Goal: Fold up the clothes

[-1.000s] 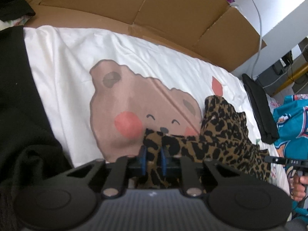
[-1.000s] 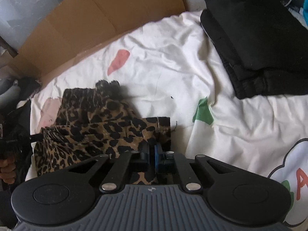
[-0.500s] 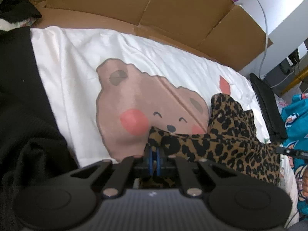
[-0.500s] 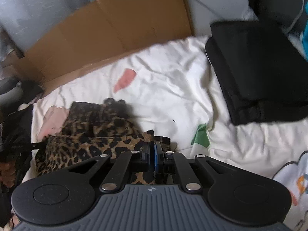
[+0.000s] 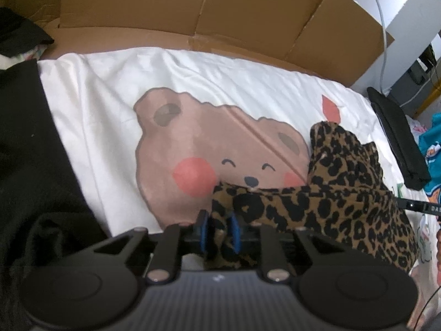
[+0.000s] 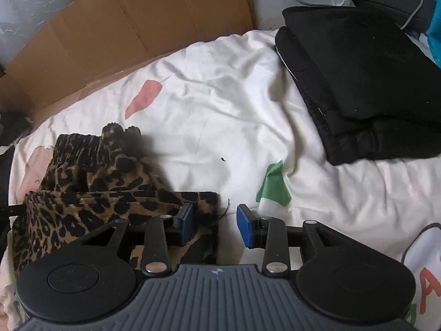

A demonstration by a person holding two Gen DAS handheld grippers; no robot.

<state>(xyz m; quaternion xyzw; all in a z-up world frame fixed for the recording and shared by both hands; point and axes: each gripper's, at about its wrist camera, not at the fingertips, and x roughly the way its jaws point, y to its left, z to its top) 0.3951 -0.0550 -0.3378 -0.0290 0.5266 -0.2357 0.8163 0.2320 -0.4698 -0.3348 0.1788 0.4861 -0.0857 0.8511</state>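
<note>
Fingers first: your right gripper (image 6: 216,224) has its blue pads well apart and the jaws are opening; the corner of the leopard-print garment (image 6: 91,201) sits by the left pad only, with bare sheet showing in front of the right one. Nothing is pinched there now. Your left gripper (image 5: 219,230) is also opening, more narrowly; a fold of the leopard-print garment (image 5: 325,201) stands between its pads, and you cannot tell from this view whether the pads still touch it.

Where the garment is: bunched in a low, layered heap on the white printed bedsheet (image 6: 220,104), its near edge lying over the chin of the bear print (image 5: 209,149). A folded black stack (image 6: 366,82) rests on the sheet well apart to the right, and flattened cardboard (image 5: 193,13) lines the far side.

Step in hand, as it reads: the release at the end of one fold, both near corners being laid down.

Next move, in judgement:
- Let both sets of pads clear the cloth before you lift, or the fold will drag open.
- Check the heap. The far part looks rumpled, not flat, so it likely needs smoothing or a further fold.
- Regrip on an outer edge, one gripper at each end, before carrying it over.
</note>
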